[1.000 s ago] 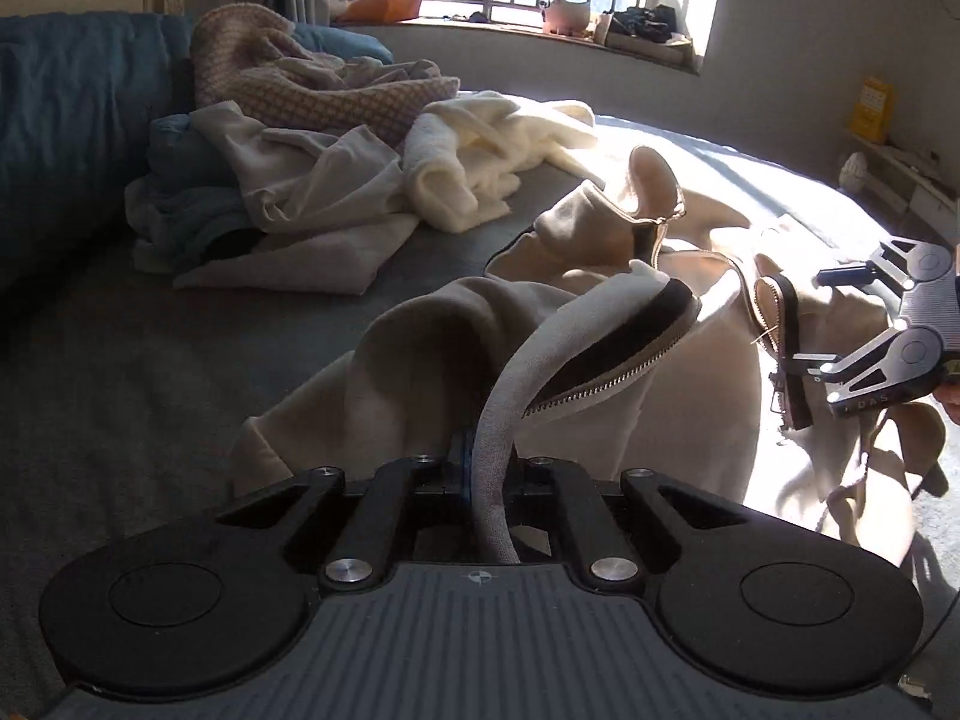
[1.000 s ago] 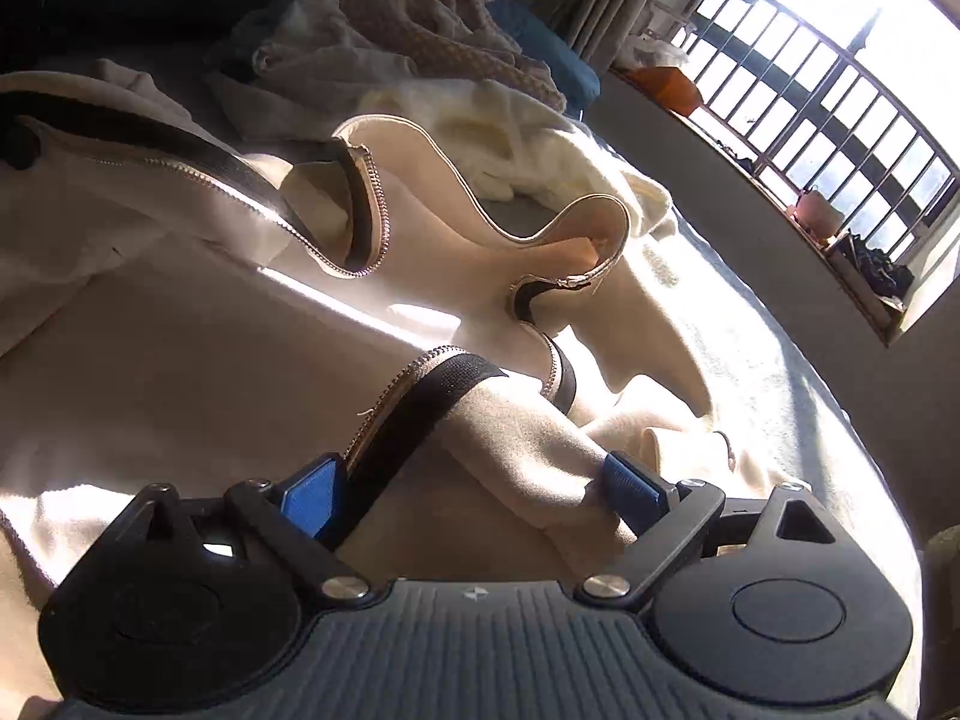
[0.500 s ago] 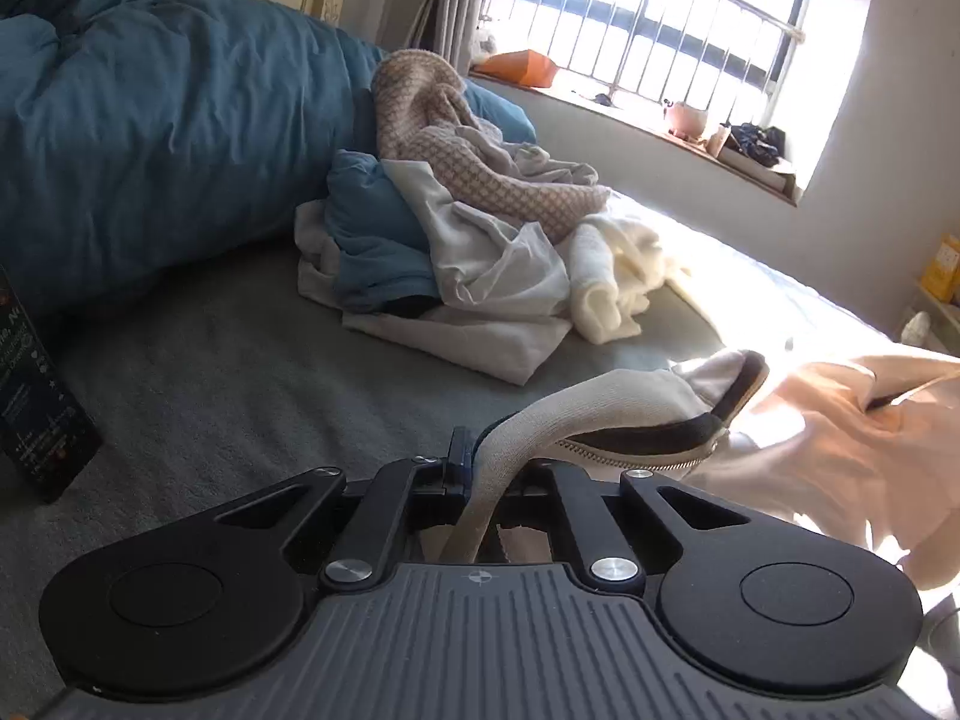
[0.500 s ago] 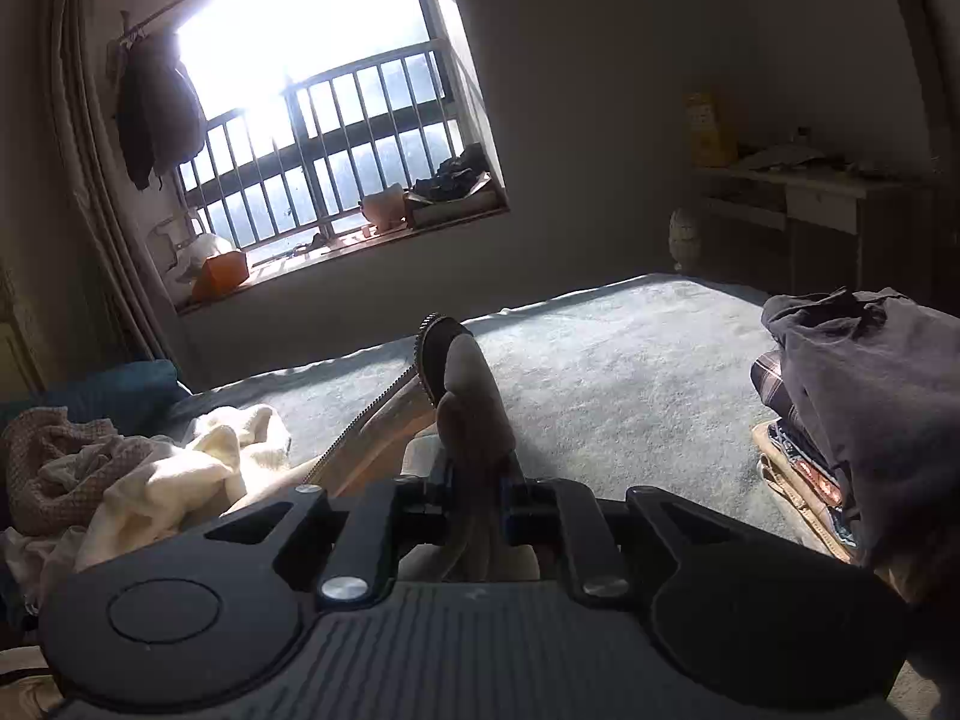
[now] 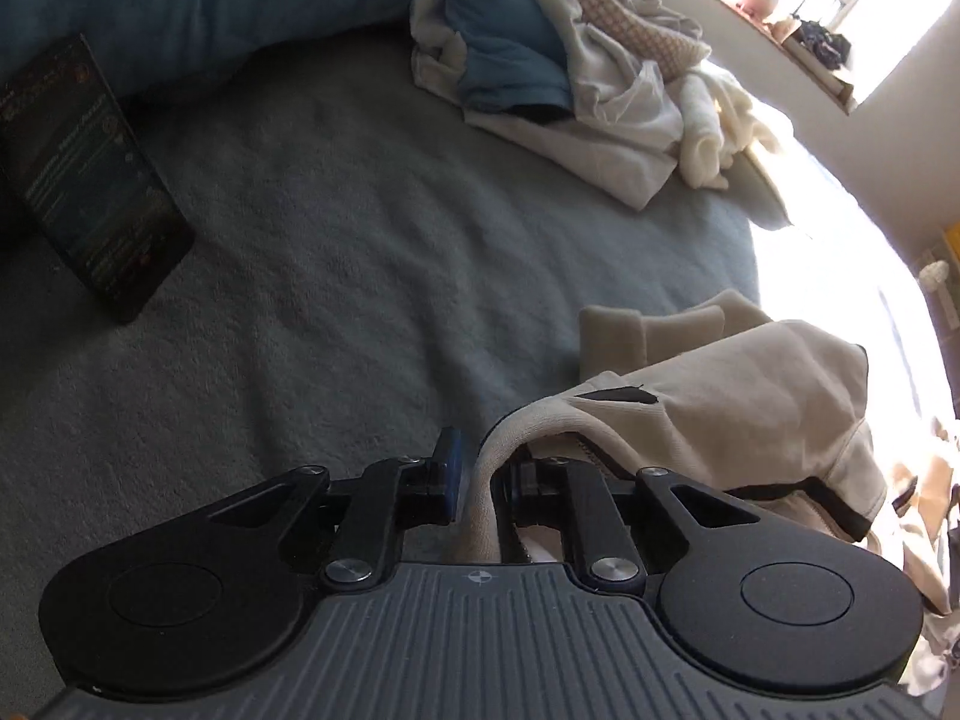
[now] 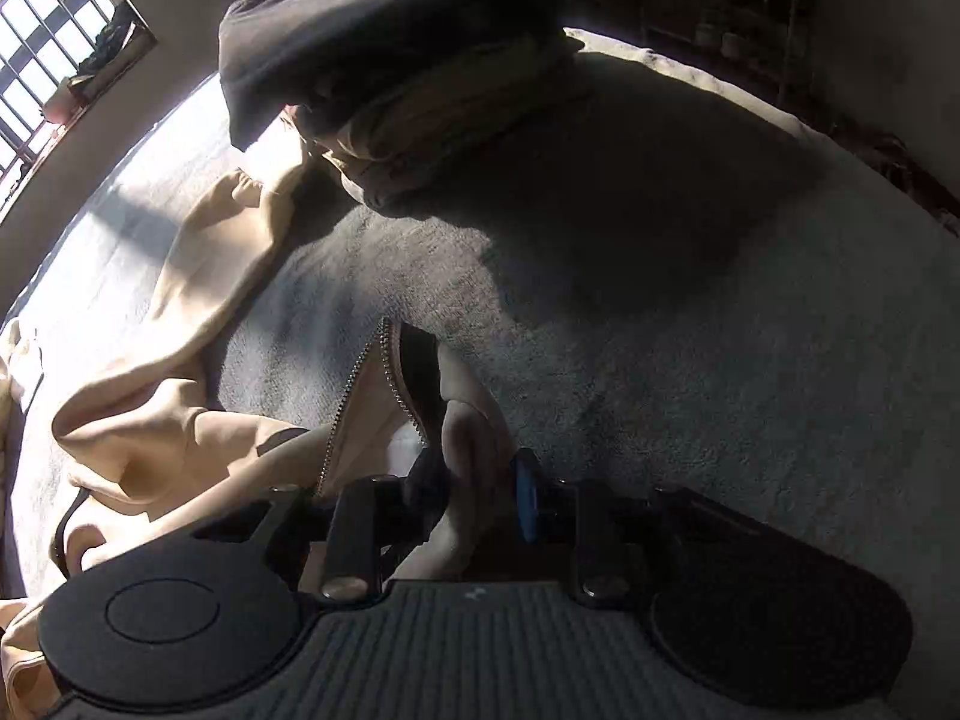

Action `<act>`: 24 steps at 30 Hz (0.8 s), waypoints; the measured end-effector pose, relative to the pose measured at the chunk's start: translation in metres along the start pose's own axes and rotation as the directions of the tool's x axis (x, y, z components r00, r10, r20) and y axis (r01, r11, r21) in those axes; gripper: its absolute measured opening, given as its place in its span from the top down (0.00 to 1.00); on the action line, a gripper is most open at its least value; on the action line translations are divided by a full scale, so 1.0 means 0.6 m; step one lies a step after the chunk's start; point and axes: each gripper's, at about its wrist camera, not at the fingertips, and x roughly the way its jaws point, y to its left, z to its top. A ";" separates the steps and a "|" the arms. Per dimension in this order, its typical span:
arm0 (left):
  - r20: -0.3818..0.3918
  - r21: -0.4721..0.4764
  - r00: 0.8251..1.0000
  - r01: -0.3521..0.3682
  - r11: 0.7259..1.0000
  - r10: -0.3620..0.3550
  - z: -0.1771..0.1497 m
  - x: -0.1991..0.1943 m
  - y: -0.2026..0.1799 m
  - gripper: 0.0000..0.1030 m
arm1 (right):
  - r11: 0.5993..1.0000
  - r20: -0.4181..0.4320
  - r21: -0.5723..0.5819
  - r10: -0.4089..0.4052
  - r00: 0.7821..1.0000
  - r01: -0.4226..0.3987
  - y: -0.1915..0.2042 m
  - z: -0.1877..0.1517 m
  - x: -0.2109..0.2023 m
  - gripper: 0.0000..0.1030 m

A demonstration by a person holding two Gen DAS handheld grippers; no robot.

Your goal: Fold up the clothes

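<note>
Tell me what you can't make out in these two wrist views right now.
- Beige zip jacket: its far side is washed out by window glare in the left wrist view, and cut off at the right edge.
- Dark box: print too small to read, left wrist view.
- Folded stack: deep shadow hides how many pieces lie in it, right wrist view.
- Right hand-held gripper: bunched fabric and shadow hide its left finger.

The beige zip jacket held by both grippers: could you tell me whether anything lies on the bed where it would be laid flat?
Nothing visible does. The grey bedspread ahead of the beige jacket is bare; the unfolded pile, dark box and folded stack sit apart at the edges.
</note>
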 end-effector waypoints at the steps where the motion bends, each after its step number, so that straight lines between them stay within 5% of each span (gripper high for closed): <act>1: -0.010 0.014 1.000 -0.005 1.000 0.005 -0.006 -0.001 0.002 0.79 | 0.998 -0.005 -0.037 -0.048 0.999 0.048 -0.007 -0.009 0.005 0.72; 4: 0.018 0.101 1.000 -0.017 0.995 0.015 -0.015 -0.019 -0.013 0.66 | 0.971 -0.011 -0.148 -0.191 0.982 0.187 -0.027 -0.035 0.019 0.72; 6: 0.085 0.198 0.996 -0.028 0.980 0.011 -0.013 -0.044 -0.042 0.65 | 0.939 0.113 -0.234 -0.231 0.966 0.252 -0.007 -0.034 -0.003 0.71; 9: 0.177 0.334 0.984 -0.046 0.941 -0.014 -0.011 -0.080 -0.086 0.62 | 0.913 0.332 -0.342 -0.106 0.937 0.224 0.057 -0.017 -0.057 0.62; 12: 0.169 0.411 0.983 -0.007 0.912 -0.069 -0.012 -0.086 -0.103 0.60 | 0.871 0.347 -0.487 0.121 0.930 0.068 0.139 -0.027 -0.088 0.52; 15: 0.128 0.419 0.992 -0.038 0.907 -0.018 -0.012 -0.089 -0.090 0.60 | 0.792 0.190 -0.589 0.329 0.925 -0.161 0.205 -0.055 -0.086 0.50; 18: 0.108 0.399 0.991 -0.113 0.910 0.076 -0.009 -0.111 -0.055 0.60 | 0.709 -0.035 -0.600 0.439 0.898 -0.370 0.259 -0.088 -0.056 0.50; 22: 0.173 0.313 0.979 -0.162 0.936 0.111 -0.003 -0.156 -0.022 0.60 | 0.667 -0.252 -0.490 0.507 0.824 -0.560 0.298 -0.134 -0.012 0.50; 24: 0.170 0.314 0.985 -0.091 0.945 0.038 -0.007 -0.152 -0.041 0.60 | 0.688 -0.339 -0.367 0.528 0.779 -0.626 0.307 -0.156 0.011 0.50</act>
